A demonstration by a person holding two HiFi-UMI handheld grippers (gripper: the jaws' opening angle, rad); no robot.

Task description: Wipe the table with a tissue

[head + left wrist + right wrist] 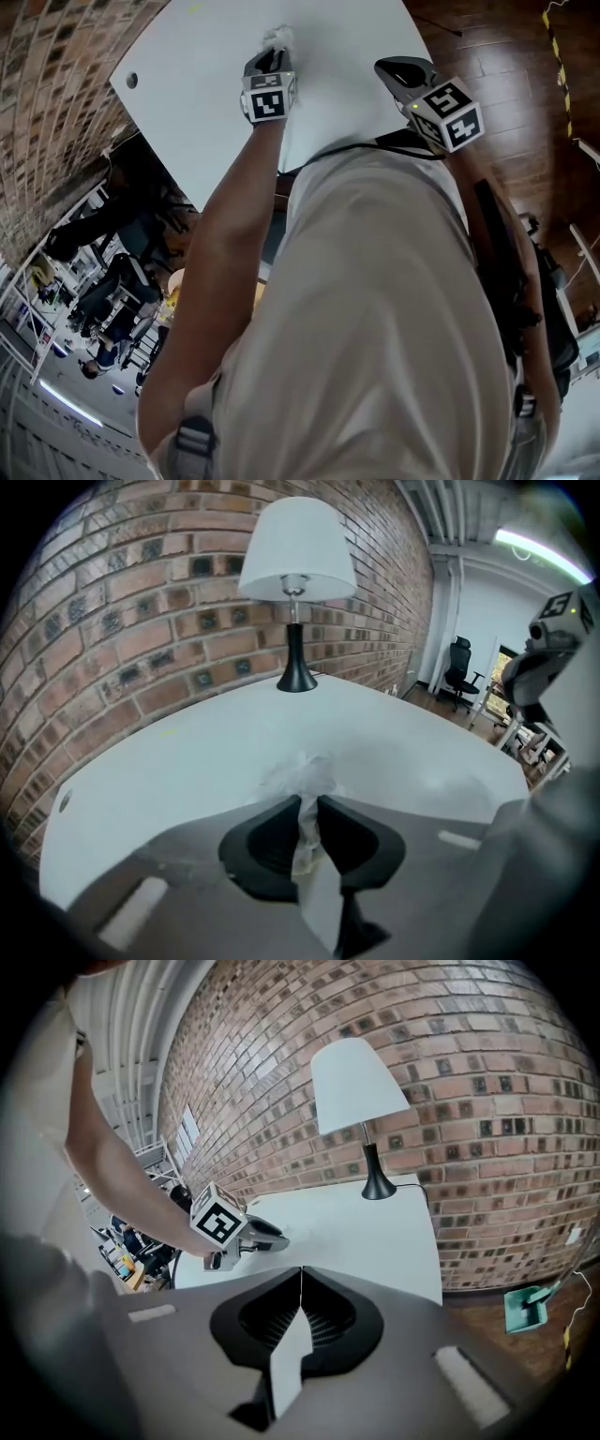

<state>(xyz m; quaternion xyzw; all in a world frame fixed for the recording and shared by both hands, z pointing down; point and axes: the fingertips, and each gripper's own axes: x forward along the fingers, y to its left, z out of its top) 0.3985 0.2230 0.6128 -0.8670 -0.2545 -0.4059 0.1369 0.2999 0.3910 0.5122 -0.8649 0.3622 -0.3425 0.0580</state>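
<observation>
The left gripper (309, 803) has its jaws clamped on a crumpled white paper tissue (302, 778). Most of the wad bunches out past the tips and lies against the pale white tabletop (187, 752). That suits wiping: only a thin neck of paper is pinched, so the soft, loose part meets the surface and the hard jaws do not. The gripper tilts downward toward the tabletop, which should press the tissue flat without lifting it. In the head view the person's left arm reaches out across the tabletop, putting the tissue well in from the near edge, so the wiping looks to be under way. The right gripper (300, 1274) has its jaws together with nothing between them. It hangs off to the side over the tabletop's near right part, apart from the left one, and probably has no share in this step and is simply held out of the tissue's path. A table lamp with a white shade and a black stem and base (296, 564) stands at the far side against the red-brown brick wall (122, 602), well clear of the tissue.
</observation>
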